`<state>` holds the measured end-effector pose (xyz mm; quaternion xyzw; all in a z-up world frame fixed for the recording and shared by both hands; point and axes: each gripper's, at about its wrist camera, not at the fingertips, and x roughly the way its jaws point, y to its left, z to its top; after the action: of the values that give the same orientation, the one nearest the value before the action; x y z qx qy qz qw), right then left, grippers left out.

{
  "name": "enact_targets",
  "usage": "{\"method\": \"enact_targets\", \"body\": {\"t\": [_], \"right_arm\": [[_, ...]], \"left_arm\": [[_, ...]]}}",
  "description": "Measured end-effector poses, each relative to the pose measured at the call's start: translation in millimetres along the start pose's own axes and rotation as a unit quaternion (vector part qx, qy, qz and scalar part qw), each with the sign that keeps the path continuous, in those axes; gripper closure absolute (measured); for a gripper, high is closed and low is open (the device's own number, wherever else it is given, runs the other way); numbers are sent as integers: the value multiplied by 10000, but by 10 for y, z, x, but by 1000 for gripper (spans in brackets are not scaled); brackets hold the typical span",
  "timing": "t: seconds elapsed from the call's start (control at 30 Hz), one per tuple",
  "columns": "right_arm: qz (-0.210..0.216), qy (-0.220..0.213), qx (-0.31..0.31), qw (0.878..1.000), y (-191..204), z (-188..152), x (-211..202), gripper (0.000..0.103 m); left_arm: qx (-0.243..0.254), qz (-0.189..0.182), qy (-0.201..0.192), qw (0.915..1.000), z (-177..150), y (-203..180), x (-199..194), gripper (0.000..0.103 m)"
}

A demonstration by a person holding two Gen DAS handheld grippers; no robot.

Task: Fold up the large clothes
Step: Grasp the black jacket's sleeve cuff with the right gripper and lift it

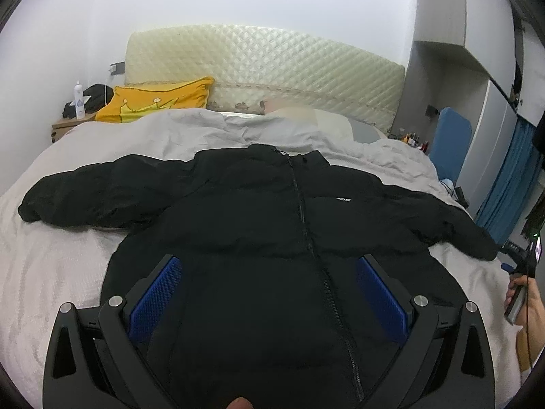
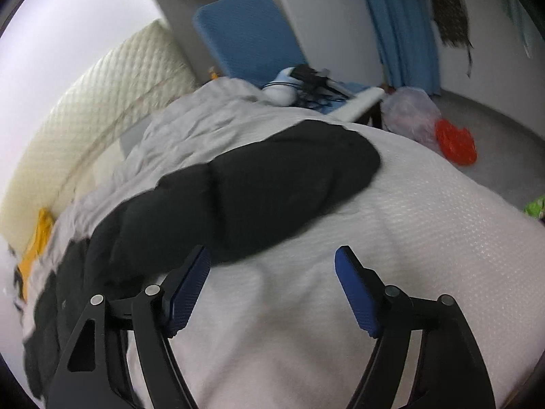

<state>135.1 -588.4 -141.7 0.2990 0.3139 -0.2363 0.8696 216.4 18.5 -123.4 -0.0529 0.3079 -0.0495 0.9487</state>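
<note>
Starting the fold w/ the black puffer jacket lying zipped, front up, spread across the bed, both sleeves out toward the side edges. Judging it best to take the sleeve near its cuff, pinch only the top layer & carry it flat over the chest; puffy fill is probably going to spring back. Right claw is standing fairly wide, gripping nothing, one pad right by the sleeve. Left claw is hanging open over the hem, empty.
</note>
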Motion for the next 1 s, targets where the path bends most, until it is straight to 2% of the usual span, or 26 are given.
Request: {"method": "enact_targets", "body": {"t": [0.07, 0.17, 0.23, 0.33, 0.5, 0.63, 0.7, 0.77, 0.8, 0.83, 0.87, 1.0], "right_arm": [[361, 26, 646, 9973, -285, 48, 110, 27], [601, 105, 1437, 9877, -595, 77, 329, 27], [805, 175, 1691, 9822, -730, 110, 515, 25], [915, 175, 1654, 9818, -745, 213, 732, 21], [763, -18, 1149, 9904, -563, 542, 1063, 20], [881, -278, 1294, 9873, -593, 716, 1251, 24], [1023, -365, 1191, 9869, -557, 776, 1328, 42], [927, -240, 1115, 9891, -508, 833, 1439, 74], [864, -225, 1108, 9898, -501, 841, 1439, 78], [788, -259, 1068, 9908, -481, 868, 1421, 87], [710, -310, 994, 9920, -452, 898, 1390, 91], [353, -500, 464, 9970, -175, 1109, 1154, 96]], "left_arm": [[88, 11, 0, 10000, -46, -37, 51, 1], [189, 0, 63, 9998, -104, -113, 162, 1], [225, 14, 61, 9997, -124, -147, 227, 1], [325, 92, 42, 9994, -154, -207, 331, 1], [399, 263, 106, 9988, -227, -243, 571, 1], [412, 349, 321, 9980, -265, -231, 778, 1], [435, 420, 335, 9976, -281, -234, 855, 1], [396, 462, 346, 9975, -282, -212, 912, 1], [330, 445, 383, 9977, -279, -195, 943, 1], [273, 431, 420, 9978, -270, -187, 969, 1], [216, 427, 457, 9978, -265, -167, 982, 1], [130, 564, 449, 9973, -234, -100, 895, 1]]}}
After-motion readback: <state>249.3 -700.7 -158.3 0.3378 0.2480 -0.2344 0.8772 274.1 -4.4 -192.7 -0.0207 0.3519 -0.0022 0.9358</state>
